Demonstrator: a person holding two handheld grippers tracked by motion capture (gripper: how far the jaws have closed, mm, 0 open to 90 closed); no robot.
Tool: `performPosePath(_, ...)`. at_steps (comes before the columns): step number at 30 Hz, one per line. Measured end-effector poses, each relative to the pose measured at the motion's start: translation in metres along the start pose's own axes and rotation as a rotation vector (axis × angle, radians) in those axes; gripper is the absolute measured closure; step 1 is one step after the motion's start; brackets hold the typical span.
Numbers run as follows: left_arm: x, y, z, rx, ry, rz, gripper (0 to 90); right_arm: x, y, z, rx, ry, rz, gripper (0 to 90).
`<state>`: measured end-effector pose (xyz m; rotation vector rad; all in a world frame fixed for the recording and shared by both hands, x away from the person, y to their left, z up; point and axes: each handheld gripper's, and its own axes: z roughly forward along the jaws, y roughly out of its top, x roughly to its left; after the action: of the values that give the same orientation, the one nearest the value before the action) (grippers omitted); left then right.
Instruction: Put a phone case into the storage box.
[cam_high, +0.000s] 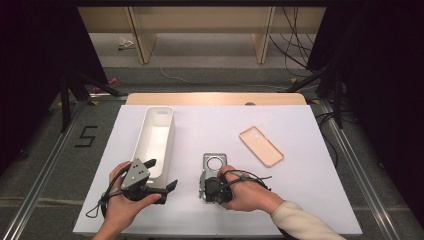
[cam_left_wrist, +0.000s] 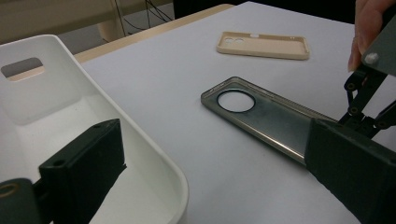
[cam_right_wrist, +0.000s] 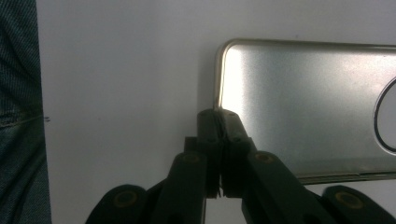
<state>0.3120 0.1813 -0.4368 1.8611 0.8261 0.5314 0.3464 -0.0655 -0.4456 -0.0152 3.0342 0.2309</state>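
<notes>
Fingers first: the right gripper (cam_right_wrist: 219, 116) has its jaws squeezed together right on the short near edge of the grey translucent phone case (cam_right_wrist: 303, 107), pinching the thin rim wall at the end away from the round camera hole. The case itself lies flat on the white table (cam_high: 300, 200), a bit right of centre, and its long axis runs straight away from the fingertips, camera hole at the far end. So any lift would hinge from that near edge, I'd guess, with the rest of the case trailing out ahead.

The left gripper (cam_high: 159, 176) has its jaws wide apart with nothing in them, hovering by the near end of the white bin (cam_high: 150, 150). A beige phone case (cam_high: 261, 146) lies well apart, farther back right.
</notes>
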Motion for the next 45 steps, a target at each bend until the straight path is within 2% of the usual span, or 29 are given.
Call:
performPosePath(6, 0.0, 0.0, -0.001, -0.001, 0.001, -0.001, 4.7, -0.004, -0.007, -0.007, -0.1, -0.02, 0.01, 89.2)
performPosePath(8, 0.0, 0.0, -0.001, -0.002, 0.002, -0.002, 4.8, -0.005, -0.01, -0.009, -0.126, -0.033, 0.01, 89.3)
performPosePath(9, 0.0, 0.0, -0.001, -0.003, 0.001, -0.003, 4.9, -0.005, -0.013, -0.011, -0.161, -0.046, 0.014, 89.2)
performPosePath(11, 0.0, 0.0, -0.001, -0.005, -0.001, -0.004, 4.9, -0.006, -0.015, -0.012, -0.173, -0.052, 0.018, 89.3)
performPosePath(17, 0.0, 0.0, -0.001, -0.007, -0.002, -0.007, 5.5, -0.01, -0.028, -0.02, -0.291, -0.098, 0.041, 89.4)
performPosePath(22, 0.0, 0.002, -0.002, -0.014, -0.012, -0.01, 6.7, -0.013, -0.036, -0.025, -0.359, -0.115, 0.054, 89.4)
performPosePath(25, 0.0, 0.003, -0.002, -0.021, -0.025, -0.026, 7.3, -0.015, -0.042, -0.026, -0.404, -0.114, 0.075, 89.4)
performPosePath(32, 0.002, 0.02, -0.001, -0.038, -0.051, -0.056, 8.7, -0.014, -0.047, -0.025, -0.445, -0.135, 0.079, 89.4)
performPosePath(36, 0.004, 0.037, 0.002, -0.029, -0.04, -0.036, 7.1, -0.012, -0.047, -0.027, -0.46, -0.143, 0.076, 89.5)
performPosePath(40, 0.006, 0.056, 0.014, 0.008, -0.033, -0.034, 5.2, -0.008, -0.045, -0.029, -0.464, -0.148, 0.07, 89.4)
performPosePath(45, 0.007, 0.074, 0.036, 0.055, -0.026, -0.009, 5.9, -0.006, -0.044, -0.029, -0.466, -0.16, 0.058, 89.4)
